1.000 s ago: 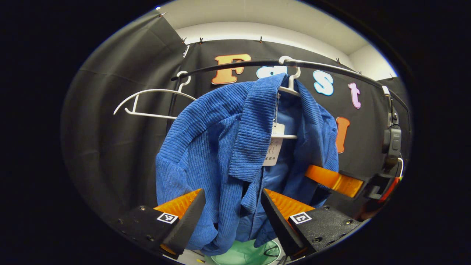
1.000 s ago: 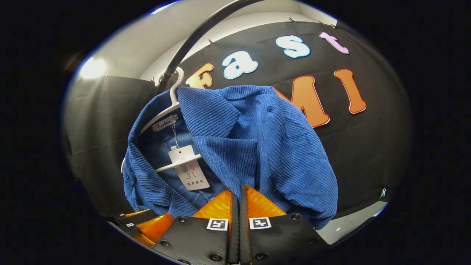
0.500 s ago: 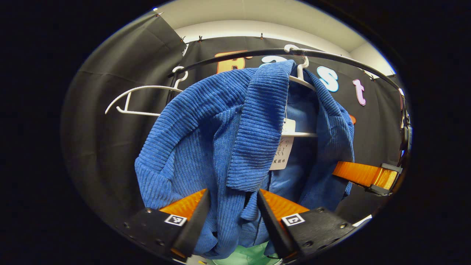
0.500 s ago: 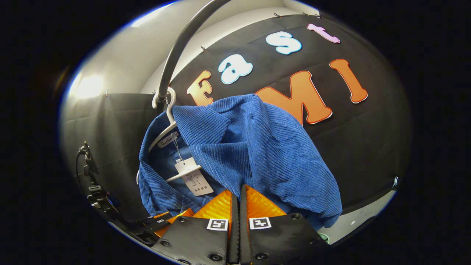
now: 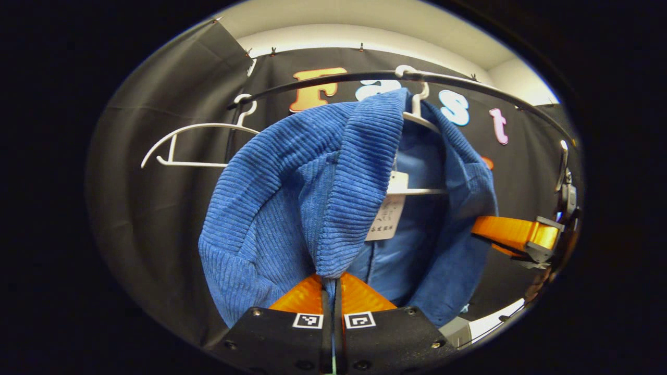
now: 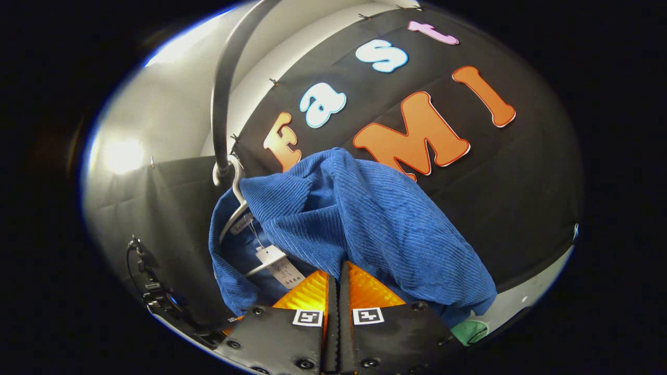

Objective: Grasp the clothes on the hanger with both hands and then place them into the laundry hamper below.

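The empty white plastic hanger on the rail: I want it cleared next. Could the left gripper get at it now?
Probably not: the left gripper is shut on the blue corduroy jacket, beside the empty white plastic hanger.

Up top, a dark curved rail (image 5: 333,83) sweeps across the booth, and that is what carries everything here. Two white hangers hook over it. The bare hanger (image 5: 193,143) hangs off to one side, nothing on it. The second hanger (image 5: 417,112) sits further along the rail, and the blue corduroy jacket (image 5: 292,208) drapes over it, collar up by the hook, a paper tag (image 5: 385,216) dangling inside. In the right gripper view the rail (image 6: 221,94) arcs overhead, the hanger hook (image 6: 229,169) looped on it, the jacket (image 6: 375,229) bunched beneath.
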Demonstrator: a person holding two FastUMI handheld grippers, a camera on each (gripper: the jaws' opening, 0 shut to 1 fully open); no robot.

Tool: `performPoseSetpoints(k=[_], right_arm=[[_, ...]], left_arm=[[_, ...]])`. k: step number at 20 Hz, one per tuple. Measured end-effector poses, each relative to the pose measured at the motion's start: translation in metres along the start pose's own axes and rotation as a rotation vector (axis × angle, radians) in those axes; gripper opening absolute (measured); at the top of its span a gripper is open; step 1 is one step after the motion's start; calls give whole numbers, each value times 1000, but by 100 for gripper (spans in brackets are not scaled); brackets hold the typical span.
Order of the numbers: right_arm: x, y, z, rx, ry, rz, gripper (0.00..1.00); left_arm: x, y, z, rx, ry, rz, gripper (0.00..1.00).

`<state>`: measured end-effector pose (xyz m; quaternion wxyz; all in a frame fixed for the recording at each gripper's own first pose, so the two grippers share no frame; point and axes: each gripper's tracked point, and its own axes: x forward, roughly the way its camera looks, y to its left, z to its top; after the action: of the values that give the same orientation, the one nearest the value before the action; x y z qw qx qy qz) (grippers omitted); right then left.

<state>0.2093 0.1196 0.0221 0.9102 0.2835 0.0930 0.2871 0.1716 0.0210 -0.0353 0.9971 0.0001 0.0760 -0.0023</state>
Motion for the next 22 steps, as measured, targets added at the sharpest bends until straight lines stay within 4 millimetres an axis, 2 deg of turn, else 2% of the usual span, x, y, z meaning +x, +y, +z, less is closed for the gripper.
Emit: performPoseSetpoints(k=[4,7,12,19,22], right_arm=[[-1,-1,19,62,-10,35,8],[2,2,42,137,-43,83,8],[0,3,71,243,-90,133,7],[3,8,113,247,-155,175,8],[3,5,124,258,-164,178,8]], left_arm=[[-19,-17,28,11,-8,-94,1],[-33,-17,49,-37,-9,-145,1],[-61,6,85,-74,-34,-160,2],[-81,36,133,-11,-104,-177,2],[-87,52,152,-6,-138,-160,0]])
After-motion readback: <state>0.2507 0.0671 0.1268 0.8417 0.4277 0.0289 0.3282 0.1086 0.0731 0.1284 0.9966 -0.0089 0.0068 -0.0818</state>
